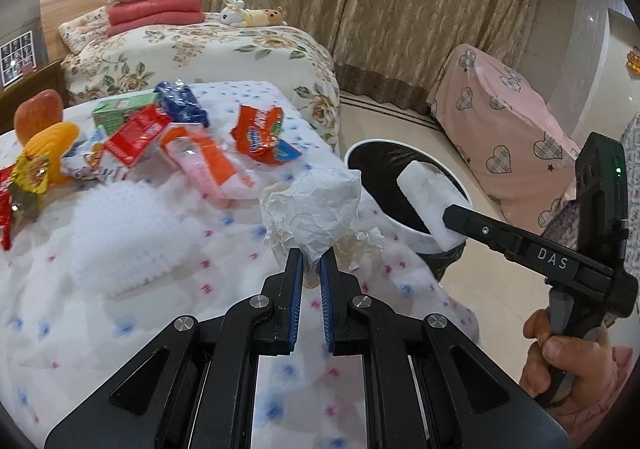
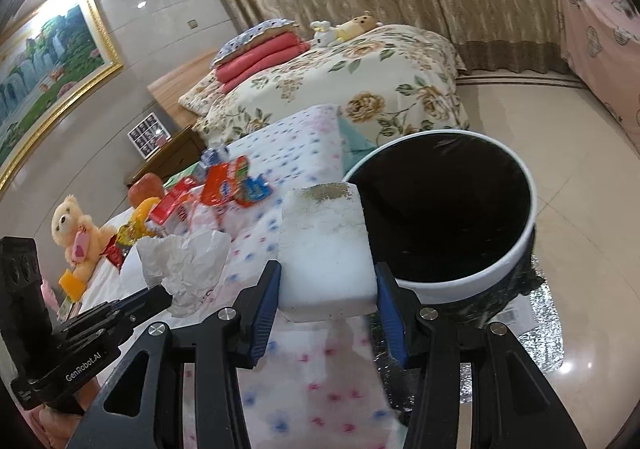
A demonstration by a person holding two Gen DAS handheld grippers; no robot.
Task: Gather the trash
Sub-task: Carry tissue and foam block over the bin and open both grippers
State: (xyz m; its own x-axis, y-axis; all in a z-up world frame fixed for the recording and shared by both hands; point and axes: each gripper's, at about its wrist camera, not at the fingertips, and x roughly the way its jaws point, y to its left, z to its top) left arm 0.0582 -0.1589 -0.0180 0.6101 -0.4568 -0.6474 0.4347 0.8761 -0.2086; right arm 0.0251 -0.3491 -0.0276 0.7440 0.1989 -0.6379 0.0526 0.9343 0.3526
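Note:
My left gripper (image 1: 311, 259) is shut on a crumpled white paper ball (image 1: 316, 209) and holds it above the table's right part; the ball also shows in the right wrist view (image 2: 188, 265). My right gripper (image 2: 327, 281) is shut on a white foam block (image 2: 326, 249) with a dirty top edge, at the near rim of the trash bin. In the left wrist view the foam block (image 1: 432, 201) hangs over the white-rimmed, black-lined bin (image 1: 408, 169). The bin (image 2: 448, 209) stands on the floor beside the table.
The table has a white dotted cloth (image 1: 140, 289). On it lie red wrappers (image 1: 260, 133), a red carton (image 1: 132, 141), a green carton (image 1: 120, 113), a pink-orange pack (image 1: 208, 165), white foam netting (image 1: 128, 241), an apple (image 1: 38, 113) and a plush bear (image 2: 76, 237). A bed (image 1: 200, 49) stands behind.

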